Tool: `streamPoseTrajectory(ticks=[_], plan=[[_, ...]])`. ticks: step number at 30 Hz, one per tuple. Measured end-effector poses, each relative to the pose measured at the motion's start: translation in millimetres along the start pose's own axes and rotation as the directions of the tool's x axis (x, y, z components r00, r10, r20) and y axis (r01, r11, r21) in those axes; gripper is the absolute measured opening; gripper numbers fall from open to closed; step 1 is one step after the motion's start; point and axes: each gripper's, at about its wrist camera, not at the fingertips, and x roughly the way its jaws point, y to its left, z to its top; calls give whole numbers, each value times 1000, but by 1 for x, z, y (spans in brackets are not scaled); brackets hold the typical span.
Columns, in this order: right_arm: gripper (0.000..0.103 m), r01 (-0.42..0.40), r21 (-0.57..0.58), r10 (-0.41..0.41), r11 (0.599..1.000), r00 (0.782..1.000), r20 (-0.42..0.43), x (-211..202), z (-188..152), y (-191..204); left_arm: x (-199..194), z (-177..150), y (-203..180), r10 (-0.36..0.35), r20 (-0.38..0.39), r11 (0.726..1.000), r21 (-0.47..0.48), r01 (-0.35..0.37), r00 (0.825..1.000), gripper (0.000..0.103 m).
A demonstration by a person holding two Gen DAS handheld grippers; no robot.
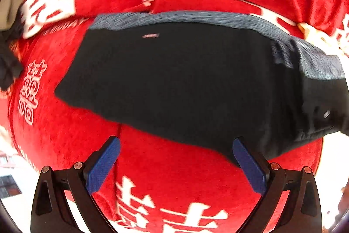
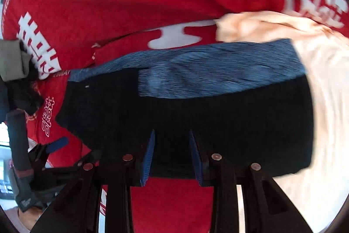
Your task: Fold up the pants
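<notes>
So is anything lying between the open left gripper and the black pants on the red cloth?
Nothing visible. The left gripper hangs open over bare red printed cloth, with the black pants with the grey-blue band just ahead, one fingertip already over the hem.

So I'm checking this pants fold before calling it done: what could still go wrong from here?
1. The right gripper hangs low at the near edge of the black pants, jaws apart; pulling away could snag and reopen the fold.
2. The blue-grey layer sits skewed across the black, so the stack may slide apart.
3. A cream garment touches the pants' right end on the red cloth and could get dragged along.
</notes>
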Motion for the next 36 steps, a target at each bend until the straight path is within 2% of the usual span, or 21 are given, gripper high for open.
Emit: streamPoseTrajectory(ticks=[2,4,13,22,29,36], plan=[[35,-44,31,45,999,997,-55,20,-3,8,2,-3,12,-6,-5,999,-32,6,1000,103],[38,-3,48,6,999,999,-52,23,-10,11,5,-4,23,-8,-12,998,-59,7,1000,103],[41,97,-45,-101,994,991,-85,26,-24,37,16,-6,52,-20,-43,993,-120,15,999,103],[47,155,-82,-163,984,981,-106,12,-26,59,23,4,75,-41,-42,989,-146,34,998,103],[47,124,-103,-136,987,985,-111,6,-30,82,31,14,92,-47,-41,988,-151,41,998,103],[47,102,-141,-120,985,985,-127,25,-31,106,41,23,113,-51,-43,988,-150,44,998,103]])
